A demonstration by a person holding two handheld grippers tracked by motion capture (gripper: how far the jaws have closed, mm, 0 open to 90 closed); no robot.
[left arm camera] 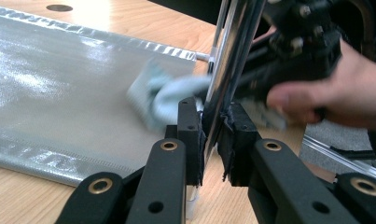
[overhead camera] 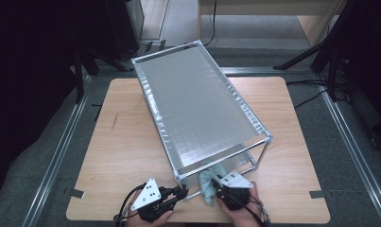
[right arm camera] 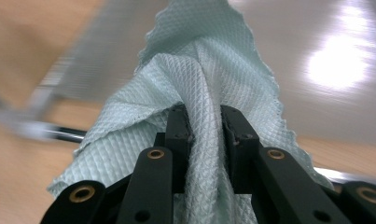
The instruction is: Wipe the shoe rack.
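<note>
Standing slantwise on the round-cornered wooden table (overhead camera: 122, 142), a frame of shiny metal tubes is seen, its shelves (overhead camera: 197, 104) of silvery woven sheet. Its near corner post (left arm camera: 230, 60) is clamped by the left gripper (left arm camera: 212, 135). A pale green waffle-textured cloth (right arm camera: 209, 79) is pinched by the nearly closed right gripper (right arm camera: 205, 126) at the frame's near end.

Cloth (right arm camera: 209, 88): pale green woven fabric, waffle-textured, matt, edges scalloped; rack (overhead camera: 197, 101): polished metal tubing, glossy and mirror-bright on the upright post (left arm camera: 230, 70); rack shelves: silvery sheet, finely textured, satin sheen with bright glare patches; table (overhead camera: 126, 142): light wood-grain top, smooth, low sheen; left gripper (left arm camera: 212, 140) and right gripper (right arm camera: 206, 135): matt black plastic, brass-coloured rivets, rough dark pads.
</note>
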